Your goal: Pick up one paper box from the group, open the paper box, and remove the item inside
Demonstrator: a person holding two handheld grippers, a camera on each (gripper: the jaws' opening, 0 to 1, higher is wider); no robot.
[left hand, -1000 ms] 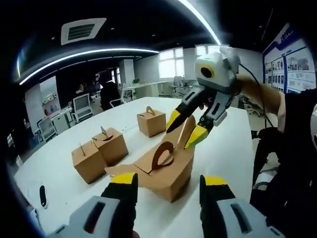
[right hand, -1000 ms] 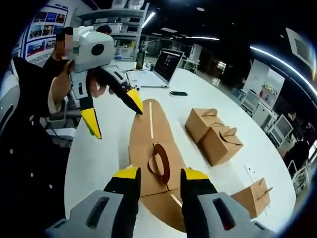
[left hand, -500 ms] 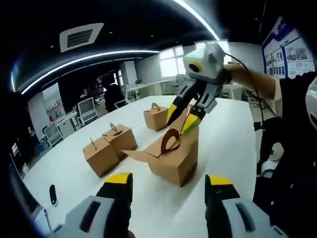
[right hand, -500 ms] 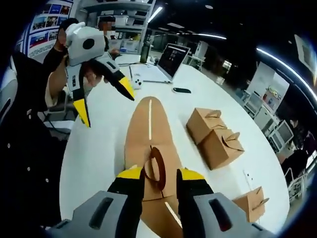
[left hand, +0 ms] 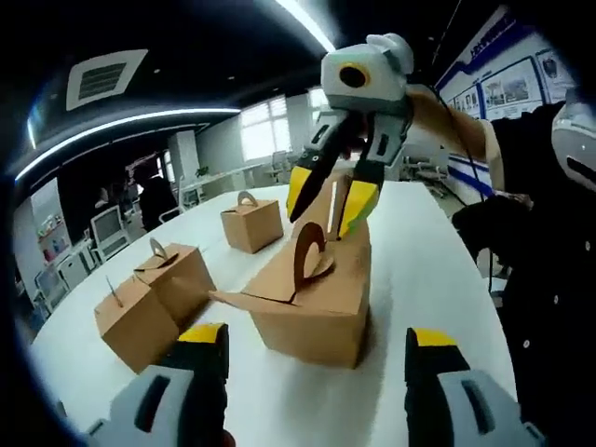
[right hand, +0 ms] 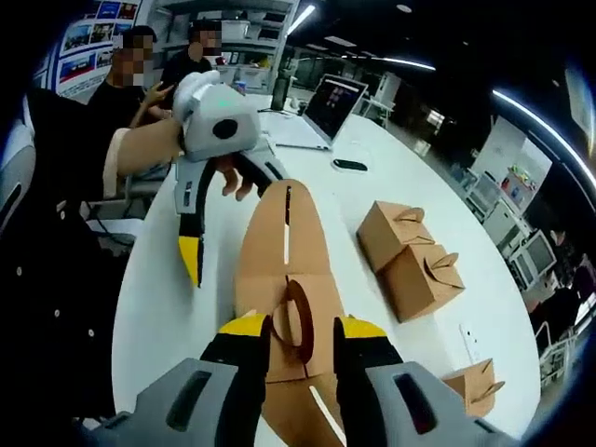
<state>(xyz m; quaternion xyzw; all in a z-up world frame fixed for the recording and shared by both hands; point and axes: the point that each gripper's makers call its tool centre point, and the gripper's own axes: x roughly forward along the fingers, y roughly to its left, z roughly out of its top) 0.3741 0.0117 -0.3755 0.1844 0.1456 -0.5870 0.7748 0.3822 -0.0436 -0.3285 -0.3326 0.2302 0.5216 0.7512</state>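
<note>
right gripper point(right hand: 300, 328): sitting at the bottom centre of the right gripper view, its yellow-tipped jaws are narrowed around the arched handle tab point(right hand: 298, 321) of the brown cardboard gable box point(right hand: 279, 270); whether they're actually pinching it I can't tell.
left gripper point(left hand: 317, 343): jaws are gaping wide at the bottom of the left gripper view, holding nothing, with the box sitting just beyond on the white table point(left hand: 419, 261).
doing it well: I'd be keeping the right claw steady on the tab while the left goes for the loose side flap point(left hand: 244, 300).
view differences: the left gripper view is showing that flap; the right gripper view is showing the silver laptop point(right hand: 321, 112), upper centre.
</note>
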